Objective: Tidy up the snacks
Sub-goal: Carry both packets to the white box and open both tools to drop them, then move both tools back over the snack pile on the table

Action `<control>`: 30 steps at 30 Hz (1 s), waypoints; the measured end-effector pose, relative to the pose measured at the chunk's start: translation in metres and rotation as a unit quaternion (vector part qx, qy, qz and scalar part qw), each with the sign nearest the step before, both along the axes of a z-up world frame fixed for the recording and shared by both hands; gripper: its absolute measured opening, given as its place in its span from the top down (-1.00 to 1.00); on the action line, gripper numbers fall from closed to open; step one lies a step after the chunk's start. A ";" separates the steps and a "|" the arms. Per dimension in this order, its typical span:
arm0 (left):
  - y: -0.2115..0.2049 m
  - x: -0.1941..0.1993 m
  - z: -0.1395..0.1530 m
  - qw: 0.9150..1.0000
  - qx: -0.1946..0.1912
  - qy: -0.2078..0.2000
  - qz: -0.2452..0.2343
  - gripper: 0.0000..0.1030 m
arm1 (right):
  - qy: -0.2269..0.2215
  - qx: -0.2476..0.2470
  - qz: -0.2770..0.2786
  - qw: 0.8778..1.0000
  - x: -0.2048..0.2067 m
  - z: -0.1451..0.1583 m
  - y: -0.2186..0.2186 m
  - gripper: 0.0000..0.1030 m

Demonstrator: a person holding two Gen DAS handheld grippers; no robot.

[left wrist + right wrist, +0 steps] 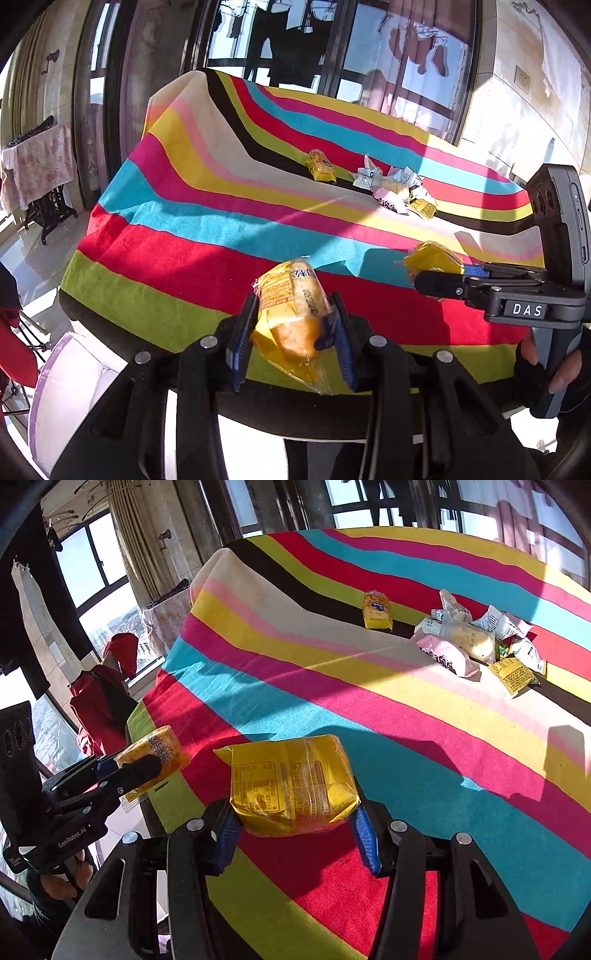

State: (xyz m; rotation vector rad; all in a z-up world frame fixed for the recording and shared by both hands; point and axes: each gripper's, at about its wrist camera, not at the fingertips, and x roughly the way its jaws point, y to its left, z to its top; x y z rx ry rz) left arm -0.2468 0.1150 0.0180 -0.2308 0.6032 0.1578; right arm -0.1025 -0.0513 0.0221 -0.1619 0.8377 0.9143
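Sunlit windows are seen behind the striped desk [369,709]. One yellow cake pack [291,317] is clamped in the left gripper [291,332], another yellow pack [291,786] in the right gripper [295,827]. A lone pack [376,611] and a mixed snack pile [476,642] are left unsorted, so the work is judged barely begun.

Hard sunlight from the windows [424,66] ahead floods my striped tablecloth [369,701], throwing crisp dark shadows and glare on wrappers, while both fisheye views bend at black, vignetted edges yet stay sharp.
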 end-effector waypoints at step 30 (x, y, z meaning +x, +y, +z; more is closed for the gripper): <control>0.109 -0.148 -0.063 0.967 0.026 0.104 0.231 -0.50 | -0.100 -0.133 0.317 0.934 -0.198 -0.050 0.154 -0.67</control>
